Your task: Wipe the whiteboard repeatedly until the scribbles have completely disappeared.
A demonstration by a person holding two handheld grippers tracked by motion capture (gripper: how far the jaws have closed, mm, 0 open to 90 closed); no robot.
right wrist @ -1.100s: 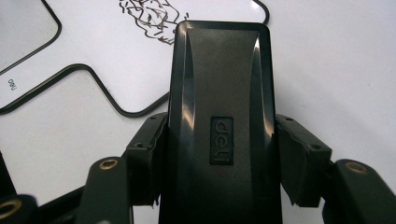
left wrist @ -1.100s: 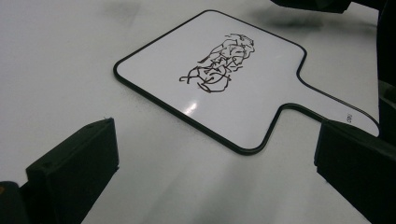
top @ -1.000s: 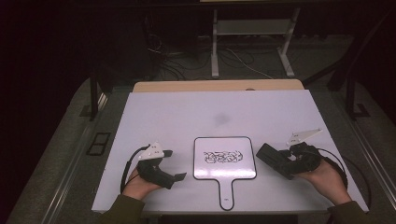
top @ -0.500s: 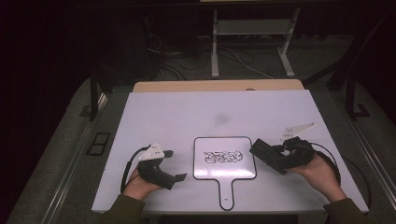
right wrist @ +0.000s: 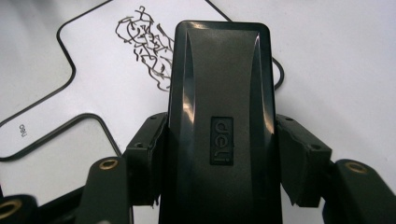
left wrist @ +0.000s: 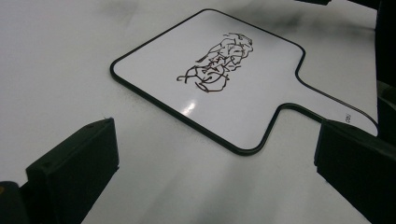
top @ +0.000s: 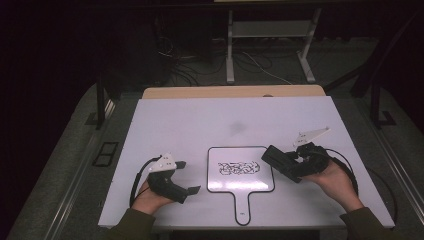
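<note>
Our right claw was clamped on the black eraser, its jaws pressing both long sides so the flat face could meet the scribble. It hung over the right edge of the handled whiteboard. Left of that board, our left claw sat wide open and empty on the white surface, probably waiting to steady the board.

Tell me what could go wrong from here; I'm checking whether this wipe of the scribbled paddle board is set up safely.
1. The paddle board lies loose on the table, and the left gripper rests beside it with jaws open, not holding it, so a wipe may push the board away.
2. The eraser is pinched only at its sides by the right gripper; pressing down could twist it.
3. The scribble may just smear.
</note>
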